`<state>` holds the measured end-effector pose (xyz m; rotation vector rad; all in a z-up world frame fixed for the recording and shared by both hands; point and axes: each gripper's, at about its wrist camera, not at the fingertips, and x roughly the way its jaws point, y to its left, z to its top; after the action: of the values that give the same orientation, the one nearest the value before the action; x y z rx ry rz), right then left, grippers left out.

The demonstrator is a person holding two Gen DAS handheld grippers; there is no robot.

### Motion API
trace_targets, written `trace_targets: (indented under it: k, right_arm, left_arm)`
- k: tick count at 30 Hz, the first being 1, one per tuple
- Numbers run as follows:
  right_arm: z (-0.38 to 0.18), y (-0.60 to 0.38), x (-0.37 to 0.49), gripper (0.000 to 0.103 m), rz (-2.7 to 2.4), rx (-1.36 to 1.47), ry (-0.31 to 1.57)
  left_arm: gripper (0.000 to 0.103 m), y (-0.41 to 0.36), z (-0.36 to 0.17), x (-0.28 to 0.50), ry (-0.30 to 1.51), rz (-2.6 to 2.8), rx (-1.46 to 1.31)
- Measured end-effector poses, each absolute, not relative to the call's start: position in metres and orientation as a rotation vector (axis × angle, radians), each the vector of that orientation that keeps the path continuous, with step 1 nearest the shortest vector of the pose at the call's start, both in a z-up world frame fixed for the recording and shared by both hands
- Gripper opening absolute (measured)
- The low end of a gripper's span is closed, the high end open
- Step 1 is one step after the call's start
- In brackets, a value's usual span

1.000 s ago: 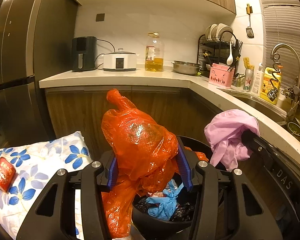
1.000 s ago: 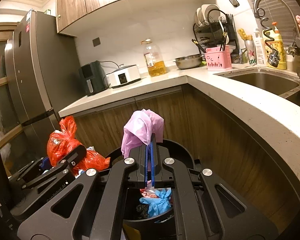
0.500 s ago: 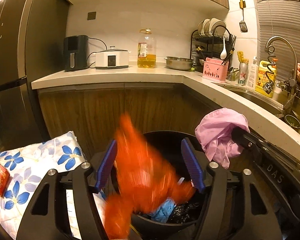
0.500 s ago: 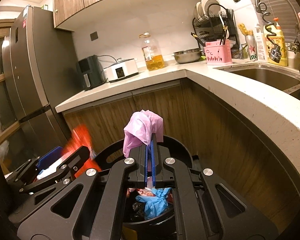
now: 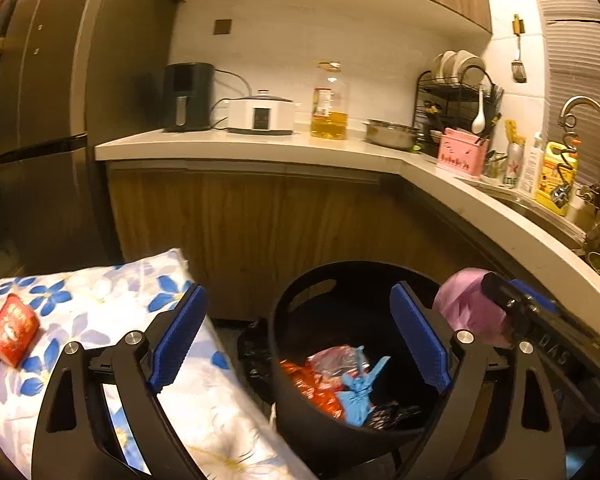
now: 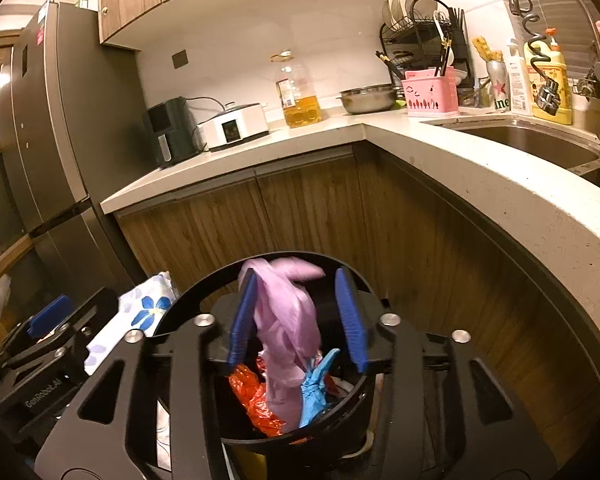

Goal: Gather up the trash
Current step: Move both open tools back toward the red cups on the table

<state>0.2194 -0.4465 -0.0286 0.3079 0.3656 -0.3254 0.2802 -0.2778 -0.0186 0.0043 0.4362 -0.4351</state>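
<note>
A kitchen corner seen from two handheld grippers held above a round black bin [image 5: 300,296] that stands on the floor in front of wooden cabinets. The left gripper [image 5: 300,336] is released, its two blue-padded fingers [image 5: 178,338] spread wide with nothing between them; one finger hangs over a pillow with a blue flower print [image 5: 100,300] beside the bin, the other over the bin's opening. Inside the bin lie a crumpled orange bag [image 5: 312,388], a knotted blue bag [image 5: 358,388] and some dark trash. The right gripper [image 6: 296,316] is also released, fingers apart, directly above the bin. A pink plastic bag [image 6: 288,328] hangs between those fingers, brushing the one on the left side of the view, with its lower end down among the orange and blue bags in the bin; whether it is loose in the air or resting on the pile cannot be told. Two small red packets [image 5: 12,330] sit on the pillow. On the pale counter [image 6: 440,168] behind stand a bottle of cooking oil [image 6: 298,96], a white cooker [image 6: 236,126], a pink utensil basket [image 6: 430,94] and a dish rack [image 6: 424,36], next to a steel sink [image 6: 532,146].
</note>
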Motion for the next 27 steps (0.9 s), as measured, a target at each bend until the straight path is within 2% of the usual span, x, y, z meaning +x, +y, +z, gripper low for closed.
trace_targets:
  k: [1,3,9,13,27]
  right_arm:
    - [-0.028,-0.447,0.220,0.053,-0.327,0.306,0.367]
    - [-0.029,-0.446,0.219,0.057,-0.333,0.304,0.374]
    - [-0.030,-0.443,0.213,0.060,-0.336,0.310,0.386]
    - [-0.026,-0.432,0.203,0.065,-0.340,0.302,0.366]
    - [-0.019,-0.366,0.164,0.081,-0.296,0.245,0.326]
  left_arm:
    - [0.089,-0.273,-0.020,0.279,0.441,-0.425,-0.002]
    - [0.089,-0.266,-0.021,0.277,0.451,-0.409,-0.016]
    - [0.090,-0.241,-0.021,0.265,0.450,-0.347,-0.049]
    - [0.094,-0.227,-0.020,0.255,0.446,-0.294,-0.044]
    - [0.097,-0.165,-0.023,0.217,0.472,-0.136,-0.040]
